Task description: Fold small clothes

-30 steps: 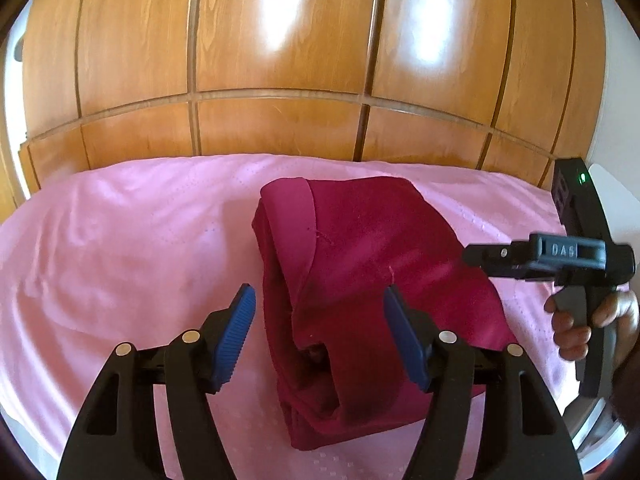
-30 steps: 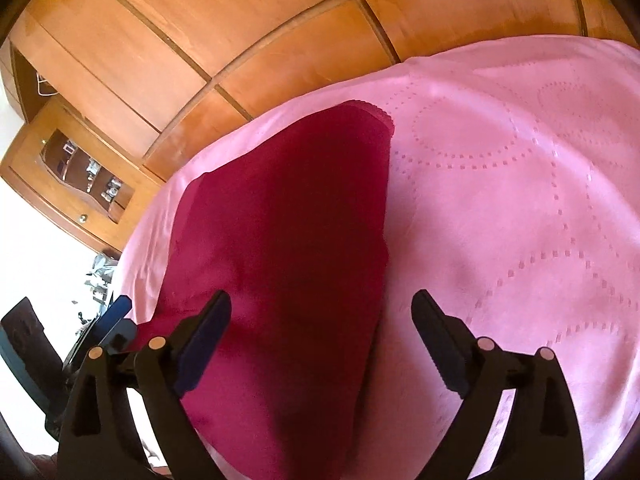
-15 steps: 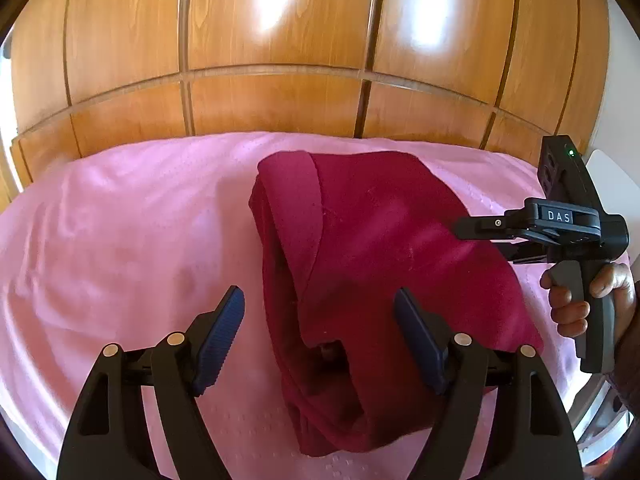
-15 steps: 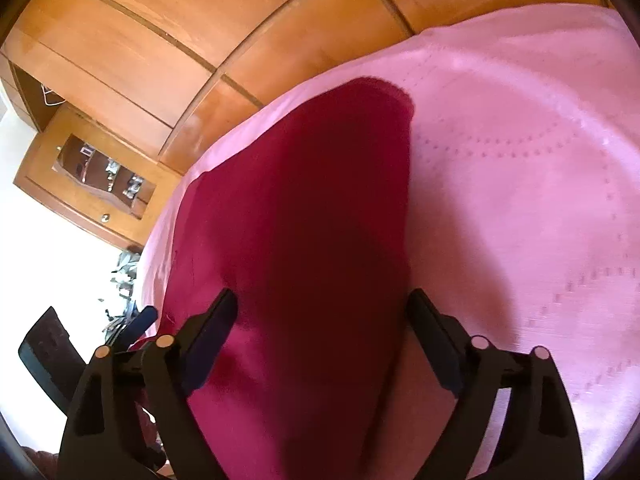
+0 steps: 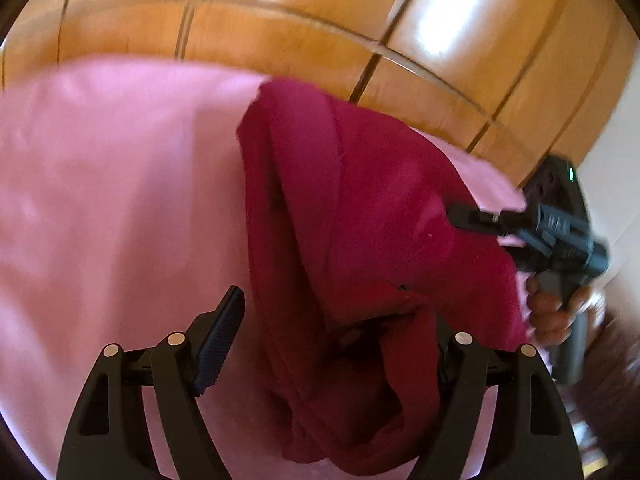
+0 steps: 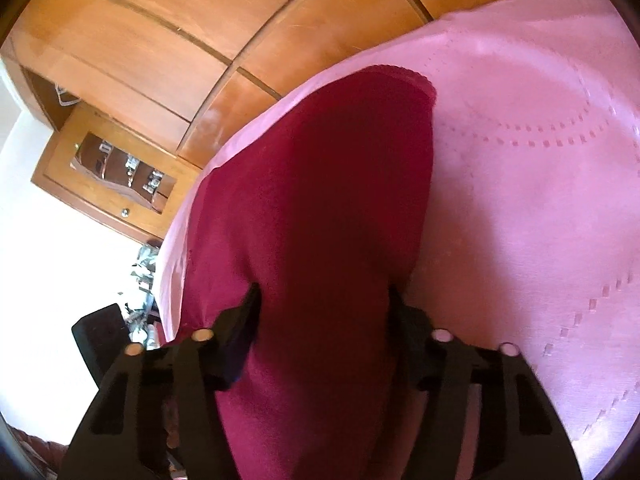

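A dark red garment (image 5: 360, 220) lies bunched on a pink bedspread (image 5: 112, 200). My left gripper (image 5: 332, 340) is open around the garment's near end; the left finger (image 5: 220, 336) shows, the right finger is hidden under a fold of cloth. The right gripper (image 5: 472, 216) shows at the garment's right edge, held by a hand. In the right wrist view the garment (image 6: 340, 200) runs forward between the fingers of my right gripper (image 6: 324, 312), whose jaws stand wide apart with thick cloth between them, touching both pads.
Glossy wooden wardrobe doors (image 5: 320, 24) rise behind the bed. A wooden cabinet with a glass front (image 6: 116, 176) stands past the bed's edge (image 6: 176, 248) at left. Pink bedspread (image 6: 540, 200) spreads to the right.
Both grippers moved forward onto the garment. The right jaws narrowed around the cloth. The left view swung and tilted, and cloth now covers its right finger.
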